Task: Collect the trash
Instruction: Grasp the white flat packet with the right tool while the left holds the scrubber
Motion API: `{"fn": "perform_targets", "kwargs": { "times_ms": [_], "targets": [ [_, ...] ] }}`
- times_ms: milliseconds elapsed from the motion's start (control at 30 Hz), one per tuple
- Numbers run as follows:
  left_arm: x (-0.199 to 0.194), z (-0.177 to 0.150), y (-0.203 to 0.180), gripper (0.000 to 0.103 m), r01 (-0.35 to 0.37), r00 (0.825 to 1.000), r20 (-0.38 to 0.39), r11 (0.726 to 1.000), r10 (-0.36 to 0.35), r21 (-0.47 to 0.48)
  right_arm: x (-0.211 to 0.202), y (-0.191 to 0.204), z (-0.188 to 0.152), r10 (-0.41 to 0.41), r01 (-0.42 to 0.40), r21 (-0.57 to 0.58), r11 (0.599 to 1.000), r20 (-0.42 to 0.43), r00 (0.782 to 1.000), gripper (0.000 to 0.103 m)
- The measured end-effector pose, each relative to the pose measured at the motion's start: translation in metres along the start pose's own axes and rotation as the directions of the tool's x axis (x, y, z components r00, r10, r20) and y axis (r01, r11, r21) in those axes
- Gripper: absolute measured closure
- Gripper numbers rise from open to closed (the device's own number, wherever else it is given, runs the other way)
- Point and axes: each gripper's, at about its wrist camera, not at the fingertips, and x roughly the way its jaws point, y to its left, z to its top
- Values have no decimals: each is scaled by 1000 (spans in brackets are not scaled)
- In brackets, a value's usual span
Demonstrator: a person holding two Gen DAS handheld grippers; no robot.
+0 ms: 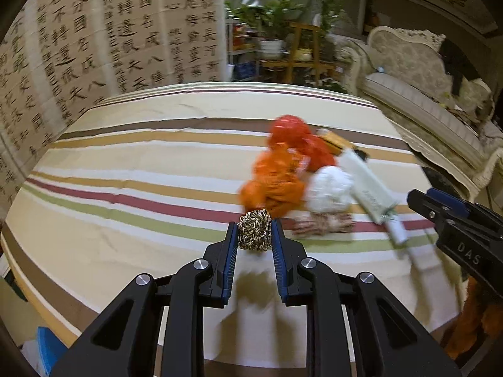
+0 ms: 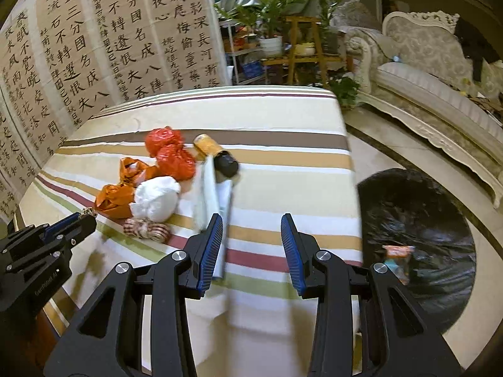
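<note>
Little is collected so far, by my reading: the black trash bag (image 2: 418, 235) beside the table (image 1: 125, 163) shows just 1 bright wrapper (image 2: 397, 251) inside, while most trash (orange bags (image 1: 276, 182), a white wad (image 1: 330, 191), a bottle (image 2: 217, 157), a tube (image 1: 371, 188)) lies on the cloth. The left gripper (image 1: 254, 235) is clamped on a golden wire ball (image 1: 254, 229) — lifted just off the table — and the right gripper (image 2: 251, 245) stands apart, holding nothing.

Left half of desk (image 1: 125, 163) open to my tool. Trash pile (image 2: 151, 188) blocks centre; bottle (image 2: 217, 154) and tube (image 2: 207, 194) lie beside it. Clear cloth toward right edge; bin bag (image 2: 415, 220) stands beyond.
</note>
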Motion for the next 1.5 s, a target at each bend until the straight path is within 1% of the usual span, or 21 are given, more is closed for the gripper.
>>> {"fn": "perform_targets", "kwargs": {
  "times_ms": [200,367,500,567,633,700,800,900,1033,1167,1267,1300,1333,1367,1500],
  "targets": [
    [6,1,23,80,-26,1000,-9,999,25,-32,11,17,5,16,-16,-30,999,-14,1000,65],
    [9,1,32,80,-22,1000,-15,999,22,-45,19,27,9,22,-24,-48,999,-30,999,65],
    [13,1,35,80,-16,1000,-22,998,15,-55,25,33,10,25,-28,-62,998,-45,999,68],
    [15,1,37,80,-12,1000,-26,998,11,-60,28,36,10,23,-27,-73,997,-52,998,69],
    [17,1,39,80,-9,1000,-29,998,7,-65,30,41,9,21,-26,-82,996,-59,998,76],
    [18,1,41,80,-6,999,-32,998,4,-68,32,46,8,14,-21,-95,995,-64,998,80],
    [20,1,43,80,-2,999,-36,997,-1,-71,34,50,7,9,-16,-108,994,-69,998,82],
    [23,0,44,80,6,999,-42,997,-9,-73,37,52,8,12,-21,-116,993,-79,997,82],
    [24,0,46,80,13,999,-44,997,-16,-77,42,48,11,35,-45,-85,995,-110,993,78],
    [25,0,47,80,19,999,-48,997,-23,-81,45,51,10,31,-42,-95,995,-117,993,76],
    [26,0,47,80,22,999,-47,997,-26,-80,45,53,10,25,-38,-108,993,-113,993,79],
    [26,0,47,80,22,999,-47,997,-26,-79,44,53,9,32,-43,-107,993,-108,994,82],
    [26,0,47,80,22,999,-46,997,-25,-79,43,53,9,33,-44,-108,993,-104,994,89],
    [26,0,47,80,22,999,-47,997,-26,-79,42,54,10,21,-32,-113,993,-95,995,93],
    [24,1,47,80,17,999,-40,997,-21,-80,39,52,10,26,-35,-107,994,-85,996,94]
  ]
}}
